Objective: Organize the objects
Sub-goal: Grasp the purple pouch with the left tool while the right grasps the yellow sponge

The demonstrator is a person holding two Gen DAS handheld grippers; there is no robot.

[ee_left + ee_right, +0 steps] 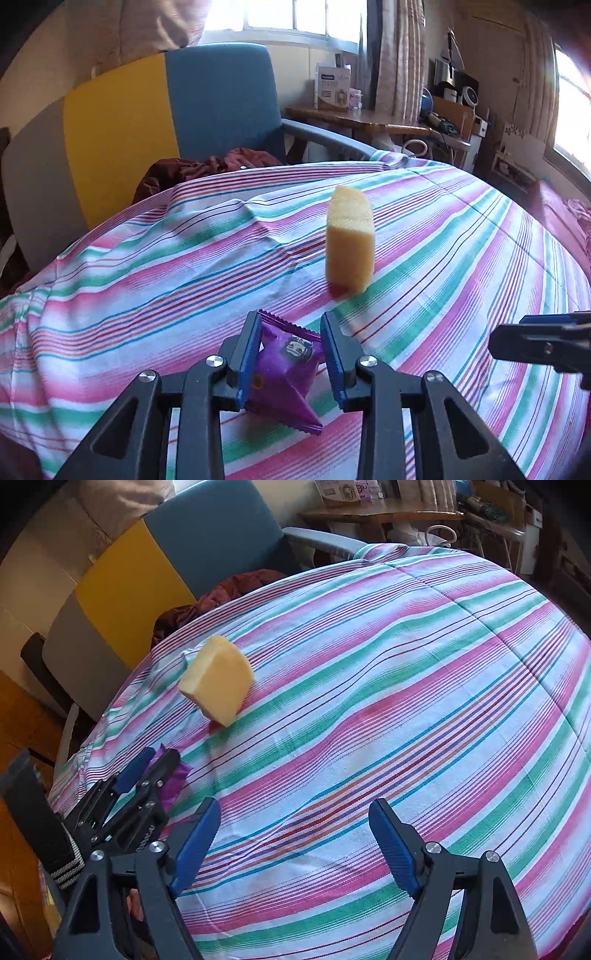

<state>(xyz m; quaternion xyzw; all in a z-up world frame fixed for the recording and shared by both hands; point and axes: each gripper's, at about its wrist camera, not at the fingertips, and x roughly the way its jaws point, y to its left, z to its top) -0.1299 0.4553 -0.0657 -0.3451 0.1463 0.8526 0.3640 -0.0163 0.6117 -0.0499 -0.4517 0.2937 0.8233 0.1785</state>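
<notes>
A purple snack packet point(284, 363) sits between the blue pads of my left gripper point(290, 328), which is shut on it just above the striped cloth point(147, 266). A yellow sponge point(350, 240) stands on edge on the cloth a short way beyond the packet. In the right wrist view the sponge point(218, 679) is at the far left, and the left gripper point(155, 766) with the purple packet point(173, 781) is below it. My right gripper point(295, 812) is open and empty over the cloth point(369, 701); its tip shows in the left wrist view point(517, 343).
A blue, yellow and grey chair point(147, 122) stands behind the table with dark red fabric point(207, 166) on its seat. A wooden desk point(354, 118) with boxes stands at the back by the window.
</notes>
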